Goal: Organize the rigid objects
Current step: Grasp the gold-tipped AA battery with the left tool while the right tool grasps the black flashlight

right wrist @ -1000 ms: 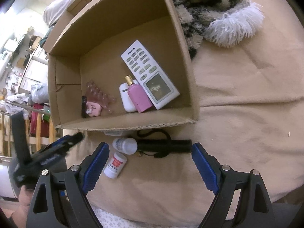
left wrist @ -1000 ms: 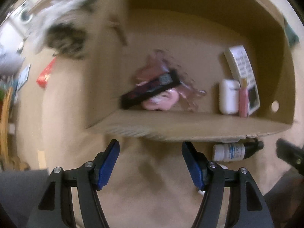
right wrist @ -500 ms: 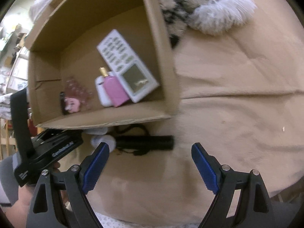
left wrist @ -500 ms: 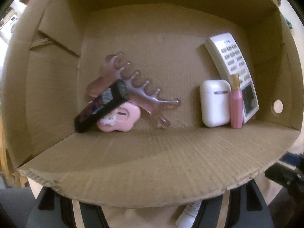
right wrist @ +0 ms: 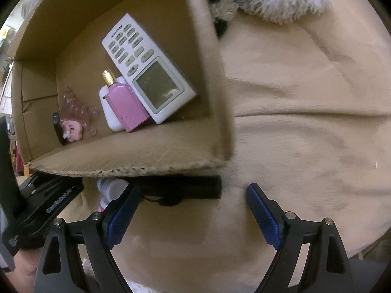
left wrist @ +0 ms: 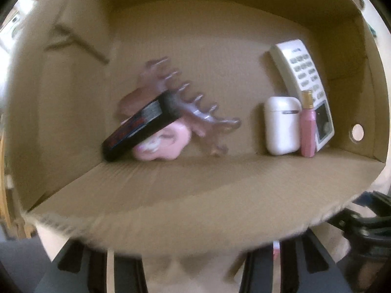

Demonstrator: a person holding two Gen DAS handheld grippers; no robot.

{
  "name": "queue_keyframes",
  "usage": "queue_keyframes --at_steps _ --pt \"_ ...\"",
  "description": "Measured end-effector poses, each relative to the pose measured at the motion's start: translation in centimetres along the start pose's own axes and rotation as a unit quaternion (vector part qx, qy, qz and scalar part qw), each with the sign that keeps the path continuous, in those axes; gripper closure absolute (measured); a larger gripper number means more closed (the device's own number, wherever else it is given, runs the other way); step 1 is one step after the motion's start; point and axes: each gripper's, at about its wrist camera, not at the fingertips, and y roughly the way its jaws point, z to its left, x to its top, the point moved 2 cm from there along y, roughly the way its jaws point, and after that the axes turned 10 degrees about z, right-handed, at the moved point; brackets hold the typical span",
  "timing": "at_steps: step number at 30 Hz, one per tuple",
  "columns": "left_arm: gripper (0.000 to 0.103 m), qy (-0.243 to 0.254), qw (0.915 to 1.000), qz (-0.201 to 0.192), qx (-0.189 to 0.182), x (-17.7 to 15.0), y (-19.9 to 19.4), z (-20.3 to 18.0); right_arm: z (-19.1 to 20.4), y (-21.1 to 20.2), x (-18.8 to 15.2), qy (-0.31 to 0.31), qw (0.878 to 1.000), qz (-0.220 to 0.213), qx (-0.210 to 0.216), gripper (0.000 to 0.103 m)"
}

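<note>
A cardboard box holds a white remote leaning on its wall, a pink bottle with a gold cap, a white case, a clear pink hair claw, a pink figure and a black stick. Outside, just below the box's near wall, lie a black flashlight and a white bottle on tan cloth.

Both wrist views look steeply down, close to the cardboard box. The left peers over its near wall. Both share its inside, upper left in the right view, with the remote.
</note>
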Motion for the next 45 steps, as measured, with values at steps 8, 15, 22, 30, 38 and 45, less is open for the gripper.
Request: queue_keyframes --at_steps 8,15,22,30,38,45 --pt "0.063 -0.025 0.9992 0.028 -0.012 -2.1 -3.0 2.5 3.0 1.3 0.8 -0.027 0.999 -0.002 -0.018 0.006" --pt "0.063 -0.005 1.0 0.0 0.001 -2.9 -5.3 3.4 5.1 3.1 1.0 -0.036 0.996 -0.014 -0.075 0.0" --pt "0.063 -0.031 0.9994 0.006 -0.014 -2.9 -4.6 4.0 4.9 1.9 1.0 -0.029 0.998 -0.023 -0.046 0.01" --pt "0.063 -0.029 0.9996 -0.001 -0.007 -3.1 -4.1 4.0 3.4 0.1 -0.3 -0.024 0.999 -0.032 0.001 0.01" --pt "0.063 -0.039 0.999 -0.012 -0.015 -4.0 -5.6 4.9 1.8 -4.4 -1.9 -0.036 0.996 -0.063 0.049 0.01" --pt "0.063 -0.037 0.9982 -0.034 -0.032 -5.0 -8.0 4.7 1.7 -10.2 -3.9 -0.063 0.988 -0.121 0.077 0.01"
